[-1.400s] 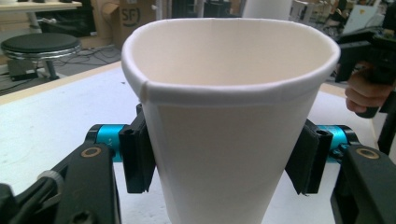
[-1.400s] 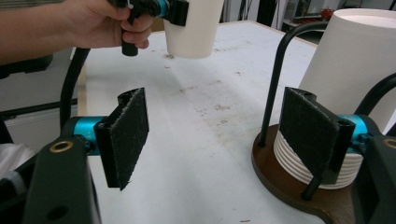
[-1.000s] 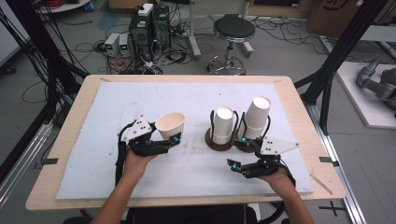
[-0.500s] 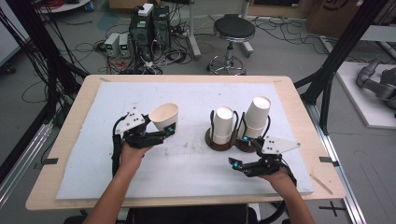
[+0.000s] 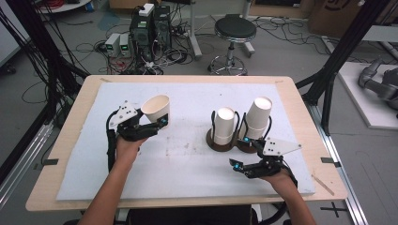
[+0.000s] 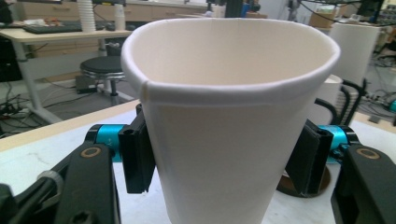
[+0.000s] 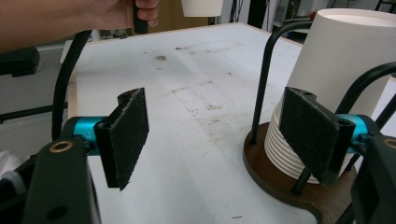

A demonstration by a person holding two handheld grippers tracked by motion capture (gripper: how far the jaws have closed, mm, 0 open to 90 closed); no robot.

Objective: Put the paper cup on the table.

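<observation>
A white paper cup (image 5: 156, 109) hangs above the white mat, tilted, with my left gripper (image 5: 159, 123) shut on its lower wall. In the left gripper view both black pads (image 6: 137, 154) press the cup (image 6: 224, 116) from either side, and its mouth is empty. My right gripper (image 5: 240, 151) rests open near the front right, beside two cup stacks. In the right gripper view its jaws (image 7: 217, 135) stand wide apart with nothing between them. The nearer cup stack (image 7: 345, 70) sits upside down just past the right pad (image 7: 313, 133).
Two inverted stacks of paper cups (image 5: 224, 125) (image 5: 258, 117) stand in black wire holders on brown round bases (image 5: 217, 143) right of centre. The white mat (image 5: 187, 164) covers a wooden table (image 5: 300, 93). The other hand and its cup (image 7: 201, 7) show far off.
My left gripper has carried the cup to the left and farther from the person, slightly higher. The right gripper has stayed where it was, still open.
</observation>
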